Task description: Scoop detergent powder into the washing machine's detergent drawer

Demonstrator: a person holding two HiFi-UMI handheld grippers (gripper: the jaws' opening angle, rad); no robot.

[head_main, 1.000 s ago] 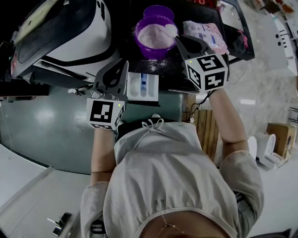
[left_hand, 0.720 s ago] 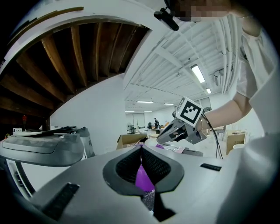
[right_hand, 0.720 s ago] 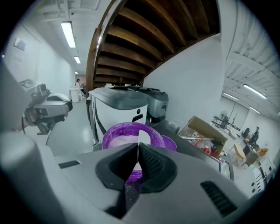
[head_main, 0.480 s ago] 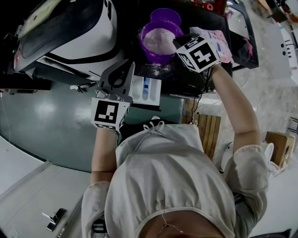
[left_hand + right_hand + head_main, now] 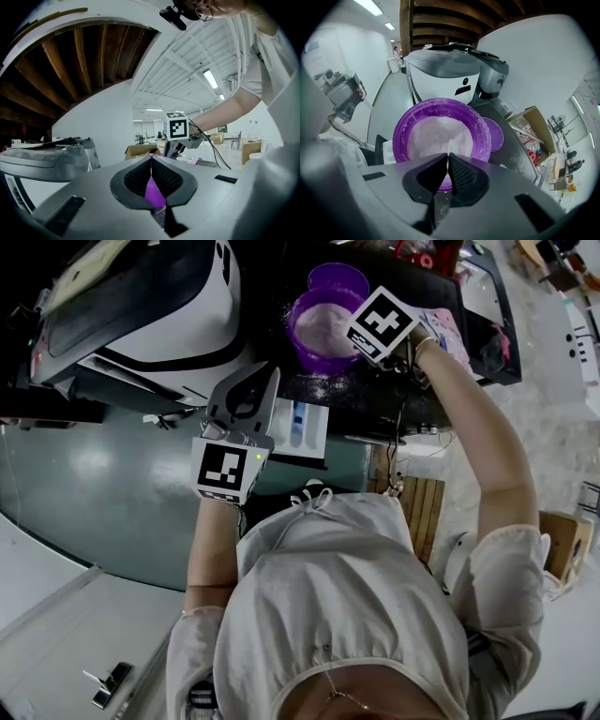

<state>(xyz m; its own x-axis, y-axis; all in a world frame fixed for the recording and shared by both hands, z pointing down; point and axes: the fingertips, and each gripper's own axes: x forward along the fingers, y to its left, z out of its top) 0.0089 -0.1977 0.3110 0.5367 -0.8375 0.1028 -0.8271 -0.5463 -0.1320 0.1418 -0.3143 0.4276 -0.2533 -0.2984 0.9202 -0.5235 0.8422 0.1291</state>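
Note:
A purple bowl (image 5: 319, 343) (image 5: 401, 136) of white detergent powder (image 5: 433, 133) stands on the dark top beside the washing machine (image 5: 141, 306). My right gripper (image 5: 448, 157) hangs just over the bowl's near rim, shut on a thin white scoop (image 5: 449, 146) that points into the powder. In the head view its marker cube (image 5: 380, 322) covers the jaws. The open white detergent drawer (image 5: 300, 423) lies below the bowl. My left gripper (image 5: 265, 376) (image 5: 151, 161) is held beside the drawer, shut with nothing in it.
A purple lid (image 5: 337, 279) (image 5: 492, 133) lies behind the bowl. A pink packet (image 5: 448, 329) sits to the right of the bowl on the dark top. Powder is spilled around the bowl. Cardboard boxes (image 5: 534, 122) stand further right.
My right gripper has swung from the bowl's right front edge to above the bowl. The left gripper has crept slightly towards the drawer.

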